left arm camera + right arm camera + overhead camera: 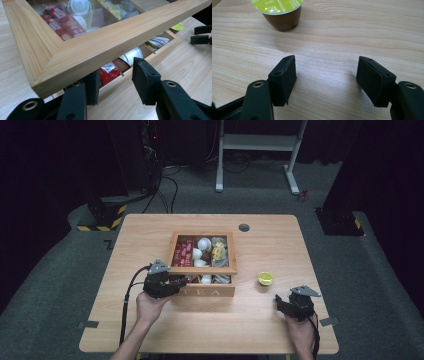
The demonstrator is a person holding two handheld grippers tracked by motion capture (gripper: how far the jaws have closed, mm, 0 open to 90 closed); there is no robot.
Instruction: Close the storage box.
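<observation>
Lifting lid (82, 47) of tea box (202, 291): left gripper (113, 82) spread, one jaw under the frame. Right gripper (325, 82) spread, idle on bench (362, 30), facing capsule (278, 11), likely next.

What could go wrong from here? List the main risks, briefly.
1. The lid seems propped on the open left gripper, not clamped; it could slip and drop shut.
2. The right gripper rests apart from the box, which might slide as the lid is pushed.
3. The capsule ahead of it could be knocked.
</observation>
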